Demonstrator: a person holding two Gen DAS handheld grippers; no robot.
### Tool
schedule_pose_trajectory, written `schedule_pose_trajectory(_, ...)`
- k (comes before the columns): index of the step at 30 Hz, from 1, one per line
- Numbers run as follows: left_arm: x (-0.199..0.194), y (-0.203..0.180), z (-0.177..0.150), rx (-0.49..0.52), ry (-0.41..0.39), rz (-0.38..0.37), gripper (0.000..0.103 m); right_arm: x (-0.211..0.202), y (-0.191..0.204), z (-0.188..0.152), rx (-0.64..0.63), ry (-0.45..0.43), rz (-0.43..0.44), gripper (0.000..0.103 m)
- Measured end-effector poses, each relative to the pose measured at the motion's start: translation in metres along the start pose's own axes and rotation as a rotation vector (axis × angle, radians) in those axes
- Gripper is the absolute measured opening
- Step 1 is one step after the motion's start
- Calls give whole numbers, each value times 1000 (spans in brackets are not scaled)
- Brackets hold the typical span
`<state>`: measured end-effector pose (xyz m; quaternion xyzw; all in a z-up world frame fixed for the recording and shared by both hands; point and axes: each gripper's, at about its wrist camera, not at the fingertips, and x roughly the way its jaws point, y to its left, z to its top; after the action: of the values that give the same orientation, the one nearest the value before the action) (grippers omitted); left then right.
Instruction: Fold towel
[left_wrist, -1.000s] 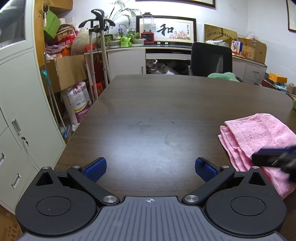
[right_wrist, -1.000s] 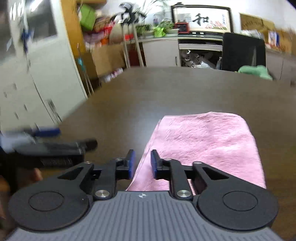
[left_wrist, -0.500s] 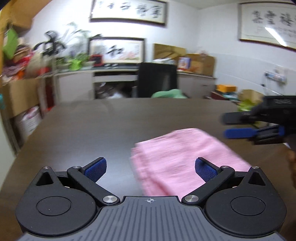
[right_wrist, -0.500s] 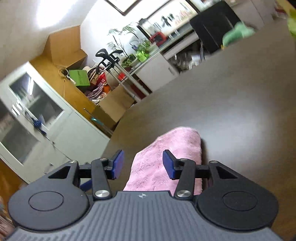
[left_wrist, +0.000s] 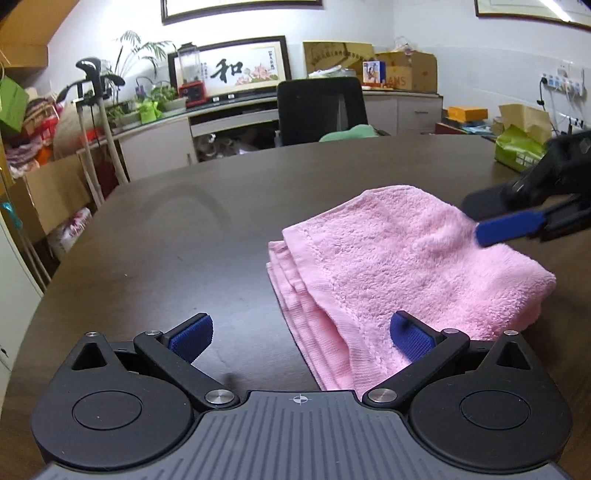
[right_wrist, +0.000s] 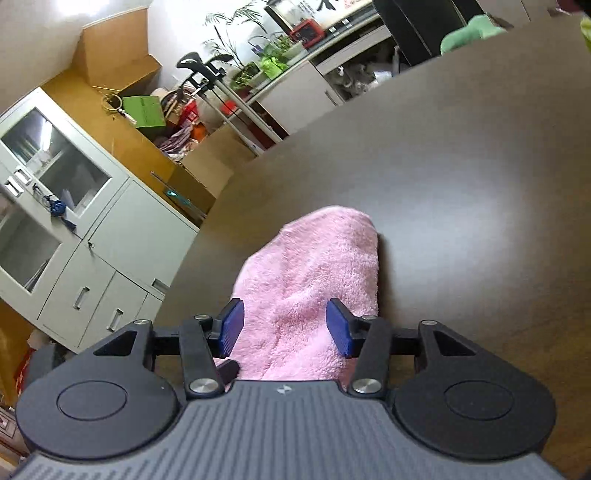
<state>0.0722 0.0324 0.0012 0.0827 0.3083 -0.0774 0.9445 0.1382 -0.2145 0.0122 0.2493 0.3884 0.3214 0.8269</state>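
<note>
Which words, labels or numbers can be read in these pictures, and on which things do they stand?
"和": on the framed calligraphy picture behind the table.
"ANS": on the cardboard box on the counter; the rest is hidden.
Framed scrolls higher on the wall, the sack on the floor, the green packet: too small or blurred.

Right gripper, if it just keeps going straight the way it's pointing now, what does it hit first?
Most likely the pink towel. The right gripper points down along the folded towel, which already lies between its opening jaws, untouched by the pads. Past the towel's far end is bare dark table. Depth is hard to judge here.
</note>
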Motion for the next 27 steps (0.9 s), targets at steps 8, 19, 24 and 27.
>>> schedule_pose_trajectory(8, -3, 4, 3, -26, 28, -2, 103, -1, -4, -9, 2, 135, 65, 61)
schedule_pose_trajectory(19, -13, -5, 0, 34, -60, 117, 103, 6, 40, 41, -162, 86, -63, 63)
schedule_pose_trajectory(24, -9, -1, 0, 29, -27, 100, 103, 61, 28, 61, -99, 146, -105, 63)
schedule_pose_trajectory(27, -9, 0, 0, 27, -17, 101, 103, 92, 16, 58, -62, 188, -104, 65)
